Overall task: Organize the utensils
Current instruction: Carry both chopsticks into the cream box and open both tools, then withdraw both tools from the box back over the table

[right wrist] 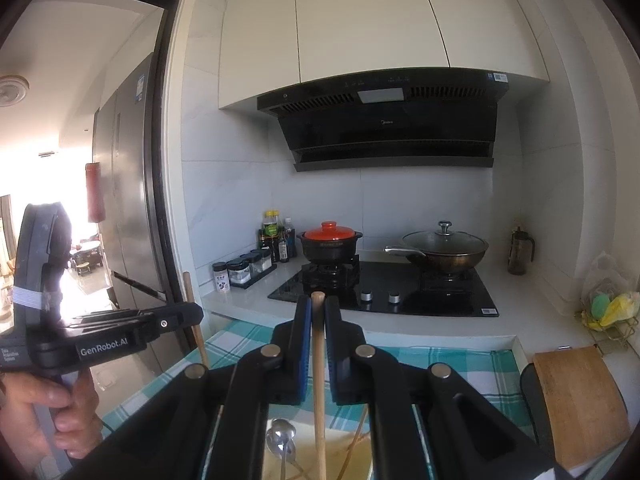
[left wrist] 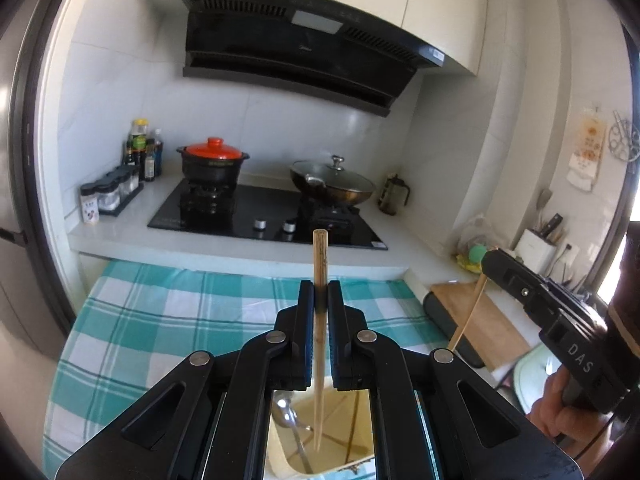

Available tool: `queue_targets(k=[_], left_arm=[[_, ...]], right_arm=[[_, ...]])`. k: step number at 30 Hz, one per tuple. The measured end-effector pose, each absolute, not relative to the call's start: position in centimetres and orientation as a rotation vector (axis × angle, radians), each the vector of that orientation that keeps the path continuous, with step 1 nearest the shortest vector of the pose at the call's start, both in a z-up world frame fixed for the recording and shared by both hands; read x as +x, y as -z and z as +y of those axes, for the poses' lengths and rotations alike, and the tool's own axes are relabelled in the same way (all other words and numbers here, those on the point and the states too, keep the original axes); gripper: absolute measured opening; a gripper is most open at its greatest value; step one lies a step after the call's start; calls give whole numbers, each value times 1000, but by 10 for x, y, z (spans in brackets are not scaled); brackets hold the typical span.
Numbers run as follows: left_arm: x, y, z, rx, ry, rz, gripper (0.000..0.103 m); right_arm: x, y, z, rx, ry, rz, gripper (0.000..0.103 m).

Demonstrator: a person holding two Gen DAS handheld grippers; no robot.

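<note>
My left gripper [left wrist: 321, 294] is shut on a wooden chopstick [left wrist: 320, 264] held upright, its tip hanging over a cream tray [left wrist: 288, 458] below. My right gripper [right wrist: 318, 308] is shut on another wooden chopstick [right wrist: 319, 380], also upright above the tray [right wrist: 356, 456]. A metal spoon [right wrist: 281, 440] lies in the tray, also seen in the left wrist view [left wrist: 286, 414]. The right gripper's body [left wrist: 560, 320] shows at the right of the left view with its chopstick [left wrist: 468, 314]. The left gripper's body [right wrist: 100, 340] shows at the left of the right view.
A teal checked cloth [left wrist: 160, 320] covers the table. Behind it is a stove [left wrist: 264, 216] with a red-lidded pot [left wrist: 214, 160] and a lidded wok [left wrist: 332, 184]. Spice jars [left wrist: 108, 196] stand left. A wooden cutting board [right wrist: 580, 400] lies right.
</note>
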State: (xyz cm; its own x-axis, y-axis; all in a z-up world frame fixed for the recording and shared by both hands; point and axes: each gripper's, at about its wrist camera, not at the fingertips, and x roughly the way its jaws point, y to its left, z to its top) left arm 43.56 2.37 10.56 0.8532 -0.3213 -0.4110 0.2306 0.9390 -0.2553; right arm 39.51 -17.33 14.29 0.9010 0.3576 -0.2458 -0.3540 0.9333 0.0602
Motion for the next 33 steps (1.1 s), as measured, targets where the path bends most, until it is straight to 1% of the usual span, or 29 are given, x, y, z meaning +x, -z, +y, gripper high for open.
queue_targets(k=[10, 15, 16, 17, 18, 19, 20, 21, 24, 26, 28, 33], left_arm=[[482, -29, 4, -160, 265, 669, 4], [488, -8, -8, -124, 261, 727, 5], [487, -6, -8, -123, 252, 731, 10], [486, -6, -7, -125, 252, 737, 22], [483, -7, -5, -130, 251, 738, 32], [478, -10, -1, -133, 244, 732, 53], [473, -13, 2, -129, 234, 721, 66], [465, -18, 5, -118, 227, 703, 69], [439, -25, 12, -59, 233, 700, 75], [421, -26, 17, -10, 228, 719, 83], [396, -23, 21, 51, 234, 749, 85], [331, 1, 31, 156, 240, 820, 91]], right_arm=[[462, -58, -162, 54, -406, 526, 7], [481, -29, -162, 109, -430, 638, 9], [484, -25, -162, 120, -429, 655, 9], [484, -23, -163, 129, -425, 666, 12], [482, -23, -165, 140, -420, 666, 22], [479, -25, -167, 150, -417, 656, 28], [474, -29, -170, 156, -414, 642, 40], [470, -34, -171, 153, -410, 625, 49], [449, -48, -179, 110, -396, 606, 51], [434, -54, -185, 68, -367, 619, 53], [414, -54, -193, 26, -340, 657, 55], [354, -39, -210, -107, -335, 789, 55]])
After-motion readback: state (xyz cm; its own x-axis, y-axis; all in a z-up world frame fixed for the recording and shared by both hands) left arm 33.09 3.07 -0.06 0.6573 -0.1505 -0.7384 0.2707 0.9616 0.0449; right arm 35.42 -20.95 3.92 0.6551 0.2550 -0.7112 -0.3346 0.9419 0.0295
